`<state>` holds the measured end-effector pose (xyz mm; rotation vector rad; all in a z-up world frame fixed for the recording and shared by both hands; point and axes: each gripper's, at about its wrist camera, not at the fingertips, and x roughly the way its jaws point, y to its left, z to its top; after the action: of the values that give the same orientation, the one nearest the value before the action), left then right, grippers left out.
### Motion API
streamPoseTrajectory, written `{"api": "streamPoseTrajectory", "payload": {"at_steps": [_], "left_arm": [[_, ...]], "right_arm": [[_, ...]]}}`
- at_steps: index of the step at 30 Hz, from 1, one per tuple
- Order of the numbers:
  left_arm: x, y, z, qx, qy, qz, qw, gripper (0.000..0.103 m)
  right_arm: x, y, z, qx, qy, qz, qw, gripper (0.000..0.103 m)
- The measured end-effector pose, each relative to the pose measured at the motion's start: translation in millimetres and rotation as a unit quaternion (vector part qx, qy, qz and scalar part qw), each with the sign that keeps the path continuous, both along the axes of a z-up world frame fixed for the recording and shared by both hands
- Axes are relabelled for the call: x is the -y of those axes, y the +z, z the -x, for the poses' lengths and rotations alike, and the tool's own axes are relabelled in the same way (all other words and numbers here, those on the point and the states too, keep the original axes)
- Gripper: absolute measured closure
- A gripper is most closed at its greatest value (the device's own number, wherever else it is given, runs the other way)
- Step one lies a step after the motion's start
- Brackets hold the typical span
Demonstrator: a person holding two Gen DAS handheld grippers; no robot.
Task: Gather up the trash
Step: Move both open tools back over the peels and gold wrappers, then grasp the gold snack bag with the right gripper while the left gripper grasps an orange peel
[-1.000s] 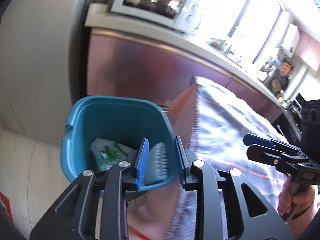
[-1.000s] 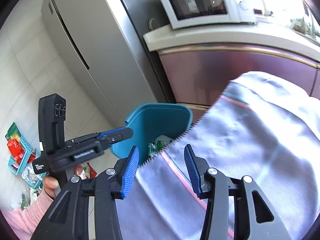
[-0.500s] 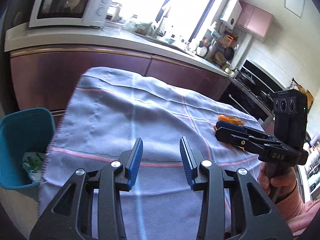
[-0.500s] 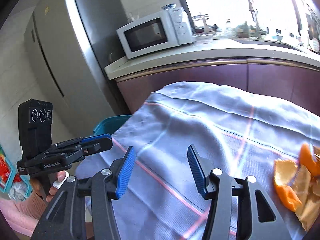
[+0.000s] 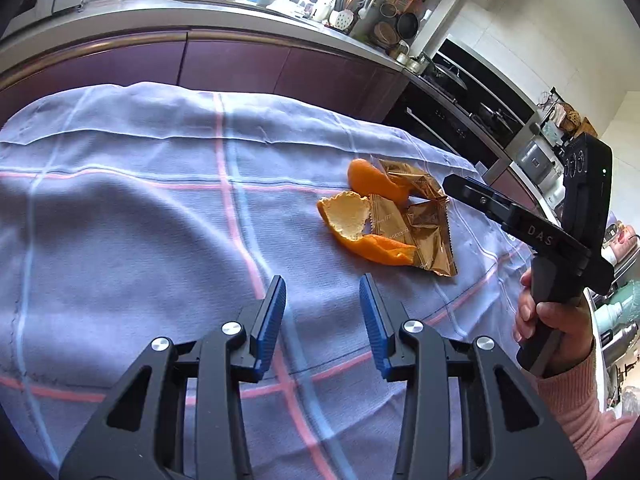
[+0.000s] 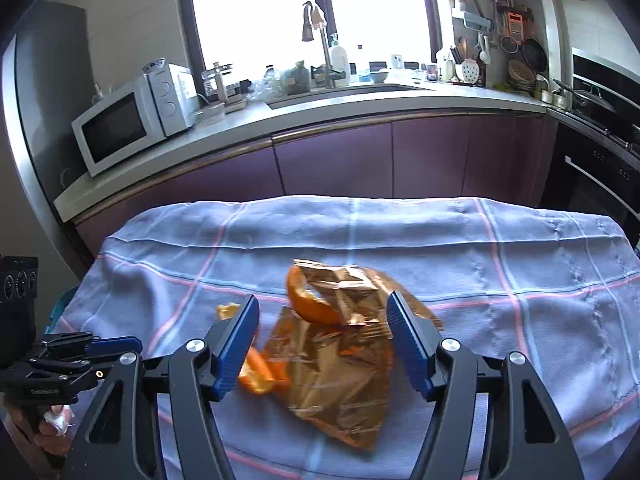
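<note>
Orange peel [image 5: 352, 220] and a crinkled gold foil wrapper [image 5: 420, 232] lie together on our table, which is draped in a lilac cloth [image 5: 140, 220] crossed by pink and pale-blue lines. We see two curls of peel from the left wrist view — one at the far edge of the wrapper, one overlapping its near-left corner.

Our right gripper [image 6: 323, 340] points down at this heap, and its jaws have just been opening; they now stand spread wide, with the wrapper [image 6: 340, 376] and a curl of peel [image 6: 308, 304] showing between the blue pads. The left pad [image 6: 236, 344] partly covers a smaller piece of peel [image 6: 260, 372]. The picture is blurred there, so we cannot tell whether either pad touches the trash; nothing is pinched.

Our left gripper [image 5: 322, 320] hangs over bare cloth, its fingers parted with nothing between them. The trash lies ahead of it and off to the right, well apart from its tips. From that view the right gripper [image 5: 452, 184] reaches in from the right — its tip just beside the wrapper's far corner — held by a hand [image 5: 556, 332] in a pink sleeve.
</note>
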<state>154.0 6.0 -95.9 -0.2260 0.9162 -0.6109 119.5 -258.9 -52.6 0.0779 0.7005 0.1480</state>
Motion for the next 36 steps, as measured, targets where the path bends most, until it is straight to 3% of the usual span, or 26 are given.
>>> {"api": "streamPoseTrajectory", "payload": {"at_steps": [10, 16, 22, 27, 36], "left_arm": [[46.0, -12.5, -45.4, -0.036, -0.001, -0.029, 0.9989, 0.064], [61.2, -15.7, -63.3, -0.047, -0.014, -0.022, 0.9985, 0.06], [70.8, -20.3, -66.6, -0.054, -0.018, -0.018, 0.9982, 0.099], [69.3, -16.1, -57.7, -0.041, -0.019, -0.012, 0.9989, 0.099], [38.1, 13.3, -29.8, -0.003, -0.011, 0.013, 0.9998, 0.1]], "right_arm": [[3.5, -19.5, -16.2, -0.019, 0.015, 0.049, 0.999, 0.039], [5.8, -18.4, -14.5, -0.018, 0.023, 0.05, 0.998, 0.062], [13.7, -13.2, -6.1, -0.004, 0.019, 0.036, 0.999, 0.065], [18.0, -2.3, 2.7, 0.01, 0.02, 0.016, 1.0, 0.072], [15.7, 16.1, 26.6, 0.033, 0.047, -0.042, 0.997, 0.072]]}}
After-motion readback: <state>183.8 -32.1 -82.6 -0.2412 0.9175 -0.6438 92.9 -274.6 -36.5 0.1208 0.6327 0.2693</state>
